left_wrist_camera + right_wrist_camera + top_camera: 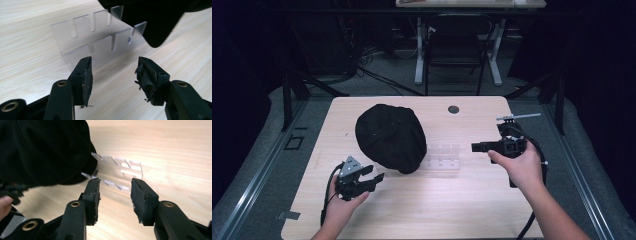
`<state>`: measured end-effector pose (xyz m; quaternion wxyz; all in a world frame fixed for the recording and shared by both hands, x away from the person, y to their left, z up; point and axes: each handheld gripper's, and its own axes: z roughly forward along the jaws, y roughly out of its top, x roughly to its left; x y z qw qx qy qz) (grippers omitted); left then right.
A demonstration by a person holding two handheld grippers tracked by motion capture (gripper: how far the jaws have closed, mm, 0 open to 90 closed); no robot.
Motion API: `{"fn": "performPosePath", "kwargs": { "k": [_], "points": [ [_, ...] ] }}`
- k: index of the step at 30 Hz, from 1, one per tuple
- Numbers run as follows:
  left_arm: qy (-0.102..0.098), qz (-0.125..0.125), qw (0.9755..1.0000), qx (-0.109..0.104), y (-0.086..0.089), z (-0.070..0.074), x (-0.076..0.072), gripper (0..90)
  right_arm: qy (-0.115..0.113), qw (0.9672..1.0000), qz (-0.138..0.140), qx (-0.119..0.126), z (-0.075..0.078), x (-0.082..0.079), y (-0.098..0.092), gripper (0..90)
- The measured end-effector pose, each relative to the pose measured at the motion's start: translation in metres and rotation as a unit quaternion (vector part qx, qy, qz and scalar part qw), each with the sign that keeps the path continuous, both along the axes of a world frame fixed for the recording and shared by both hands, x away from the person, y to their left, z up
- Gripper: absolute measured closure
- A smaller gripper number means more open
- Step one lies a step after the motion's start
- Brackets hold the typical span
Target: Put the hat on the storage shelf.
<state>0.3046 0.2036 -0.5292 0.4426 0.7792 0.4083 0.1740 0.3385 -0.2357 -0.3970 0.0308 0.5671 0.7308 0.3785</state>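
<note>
A: How do the grippers stand?
B: The left gripper [374, 176] is spread wide with nothing between its pads; the right gripper [476, 146] is likewise agape and empty.
A: And the things?
B: The black cap [390, 137] lies on the tabletop [452, 200], overlapping one end of the clear slotted rack [443, 157], which sits between both grippers.

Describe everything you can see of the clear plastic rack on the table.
The clear plastic rack looks like see-through acrylic: a flat base with two upright walls, each cut by several rounded slots. No slot that shows holds anything. It stands upright on the pale wooden table, near the middle. The black cap lies against its left end and covers part of it. Neither claw touches it; both point towards it with nothing between their jaws.
</note>
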Motion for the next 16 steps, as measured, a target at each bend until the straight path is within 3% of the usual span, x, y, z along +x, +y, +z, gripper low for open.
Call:
{"fn": "performPosePath", "kwargs": {
  "k": [1, 3, 8, 11, 13, 16],
  "points": [
    [0.000, 0.000, 1.0000, 0.000, 0.000, 0.000, 0.000, 45.7, -0.001, 0.9998, -0.001, -0.019, -0.003, -0.002, 0.001, 57.3],
    [0.000, 0.006, 1.0000, -0.005, 0.007, -0.004, -0.001, 45.5, -0.020, 0.9992, 0.000, -0.034, -0.011, -0.007, 0.003, 56.5],
    [0.005, 0.007, 0.9999, -0.007, 0.006, -0.006, -0.003, 45.3, -0.021, 0.9974, 0.000, -0.069, -0.031, -0.016, 0.008, 55.7],
    [-0.004, -0.006, 1.0000, -0.001, -0.003, -0.007, -0.006, 45.3, -0.027, 0.9971, 0.000, -0.071, -0.043, -0.021, 0.009, 55.7],
    [-0.007, -0.015, 0.9999, 0.000, -0.010, -0.007, -0.008, 45.0, -0.040, 0.9966, -0.008, -0.072, -0.051, -0.026, 0.008, 55.7],
    [-0.012, -0.028, 0.9995, 0.001, -0.019, -0.007, -0.008, 44.7, -0.076, 0.9931, -0.014, -0.088, -0.065, -0.035, 0.007, 55.5]
  ]
}}
